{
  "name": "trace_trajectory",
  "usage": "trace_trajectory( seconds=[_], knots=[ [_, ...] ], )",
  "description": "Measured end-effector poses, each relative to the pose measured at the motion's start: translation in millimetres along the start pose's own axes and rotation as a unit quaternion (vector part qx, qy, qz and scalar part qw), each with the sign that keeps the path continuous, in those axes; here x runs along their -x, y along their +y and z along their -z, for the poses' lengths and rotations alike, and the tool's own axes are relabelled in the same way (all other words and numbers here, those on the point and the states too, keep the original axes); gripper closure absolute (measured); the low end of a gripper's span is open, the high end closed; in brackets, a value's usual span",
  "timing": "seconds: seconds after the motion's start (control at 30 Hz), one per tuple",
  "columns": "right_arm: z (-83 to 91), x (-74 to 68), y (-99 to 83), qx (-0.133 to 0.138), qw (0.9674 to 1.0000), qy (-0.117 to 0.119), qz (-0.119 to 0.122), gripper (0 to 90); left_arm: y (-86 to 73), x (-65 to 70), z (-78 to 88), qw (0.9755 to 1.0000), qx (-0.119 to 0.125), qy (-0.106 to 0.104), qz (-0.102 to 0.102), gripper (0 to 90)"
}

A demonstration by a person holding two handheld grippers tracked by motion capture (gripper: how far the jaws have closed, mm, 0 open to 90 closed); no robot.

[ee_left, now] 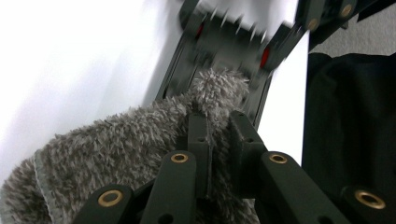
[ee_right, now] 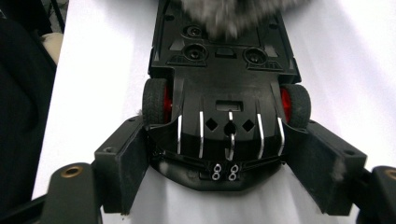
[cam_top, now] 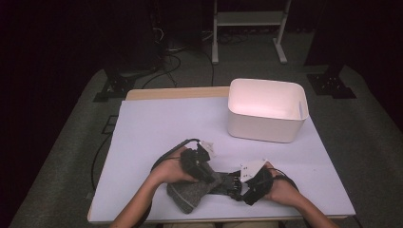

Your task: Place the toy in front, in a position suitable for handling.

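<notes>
A: Where's the toy car (ee_right: pixel 224 93)?
B: Upside down on the table (cam_top: pixel 157 128) near its front edge, the right gripper (ee_right: pixel 229 172) clamped on one end.
A: The left gripper (ee_left: pixel 219 135)?
B: Pinched shut on the grey fuzzy cloth (ee_left: pixel 121 144) lying over the car

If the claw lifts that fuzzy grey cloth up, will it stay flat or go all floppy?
Probably floppy. The fuzzy grey cloth already bunches and folds where the left claw pinches it, so it would likely droop. It looks light, being thin fluffy fabric. It probably won't slip out easily: the shaggy pile gives the claw something to grip. It drapes over the upside-down toy car, which the right claw holds.
</notes>
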State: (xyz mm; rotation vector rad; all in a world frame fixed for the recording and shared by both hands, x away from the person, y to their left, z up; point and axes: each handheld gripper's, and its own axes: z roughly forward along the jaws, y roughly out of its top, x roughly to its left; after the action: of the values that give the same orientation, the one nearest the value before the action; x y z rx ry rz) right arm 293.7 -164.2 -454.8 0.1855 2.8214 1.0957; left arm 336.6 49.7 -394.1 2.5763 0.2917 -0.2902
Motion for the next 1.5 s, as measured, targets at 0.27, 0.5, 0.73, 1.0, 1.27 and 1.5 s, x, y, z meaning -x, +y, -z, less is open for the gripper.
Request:
trace_trajectory(
  seconds=[0.27,0.5,0.73,1.0,1.27,1.5],
  knots=[
    [-0.6,0.6,-0.2,0.003,1.0000,0.001,0.003,23.1,27.0,10.3,-19.9,0.9992,-0.009,-0.016,-0.036,81.2],
    [-0.7,1.1,-1.3,0.007,1.0000,0.000,0.006,23.1,4.9,4.5,-6.1,0.9999,-0.009,-0.002,-0.009,81.2],
    [-0.7,1.5,-1.0,0.005,1.0000,0.000,0.007,23.1,-29.0,-9.4,15.4,0.9993,-0.003,0.021,0.029,81.1],
    [-0.7,1.8,-0.6,0.005,1.0000,0.001,0.008,23.1,-35.1,-19.8,21.1,0.9985,0.001,0.028,0.046,81.1],
    [-0.6,1.4,-0.3,0.004,0.9999,0.001,0.010,23.1,-20.5,-18.1,15.5,0.9991,-0.003,0.028,0.033,81.1],
    [-1.2,2.4,-0.4,0.006,0.9999,0.003,0.011,23.1,4.9,-11.1,-0.9,0.9999,-0.006,0.014,0.004,81.1]
  ],
)
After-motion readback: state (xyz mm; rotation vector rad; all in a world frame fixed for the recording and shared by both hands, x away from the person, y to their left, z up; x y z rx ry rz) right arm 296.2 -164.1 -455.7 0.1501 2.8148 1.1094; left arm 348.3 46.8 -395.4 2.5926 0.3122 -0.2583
